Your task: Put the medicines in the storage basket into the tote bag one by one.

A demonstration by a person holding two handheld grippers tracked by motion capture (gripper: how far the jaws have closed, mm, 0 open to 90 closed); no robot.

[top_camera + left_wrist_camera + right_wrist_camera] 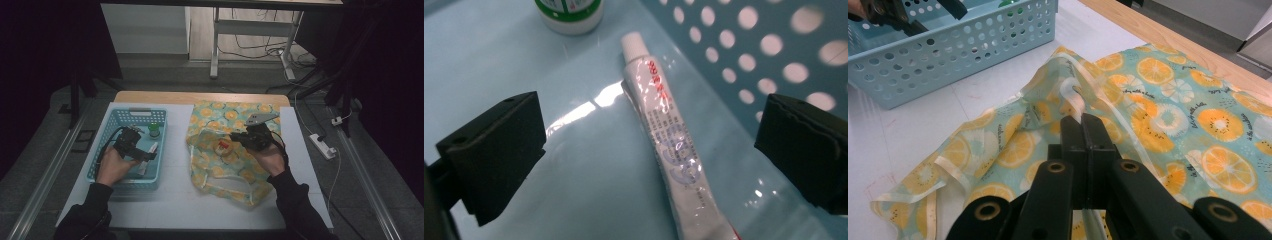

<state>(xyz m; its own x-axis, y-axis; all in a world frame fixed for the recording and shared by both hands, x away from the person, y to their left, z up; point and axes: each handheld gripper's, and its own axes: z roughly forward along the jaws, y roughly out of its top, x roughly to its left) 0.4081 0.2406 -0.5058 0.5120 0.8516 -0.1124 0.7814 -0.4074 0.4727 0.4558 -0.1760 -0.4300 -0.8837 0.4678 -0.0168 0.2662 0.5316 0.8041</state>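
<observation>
A: Jaws first: left gripper (649, 150) is spread wide, nothing pinched. Tube (669, 145) lies between the two black jaws on the basket floor, not touching either pad. Right gripper (1083, 127) is clamped on a raised fold of the fruit-print bag (1168, 110).

B: Room to move around the tube?

A: Tight on one side. Perforated wall of the blue basket (774, 45) runs just beside the tube, close to the jaw on that side. Other side is bare floor, plenty of gap. White jar with green band (569, 12) sits past the tube's cap end, apart from it.

B: Bag edges?

A: Bag is spread flat on the white mat (175, 200), basket (107, 177) to its left, a strip of mat between them. Pale trim and a handle loop trail toward the near edge. Something round with red on it (223, 146) sits at the bag's middle, just by the right gripper (245, 137).

B: Surface, room?

A: White mat over a wooden table (200, 96), wood showing at the far edge. Dark room, grey floor, power strip (322, 145) and cables at right, desk legs behind.

B: Anything unclear?

A: Tube's bottom end is cut off in the left gripper view, print is too glared to read. Jar top is cropped. From above the left gripper (131, 142) covers most of the tube (148, 156). Can't identify the round item.
</observation>
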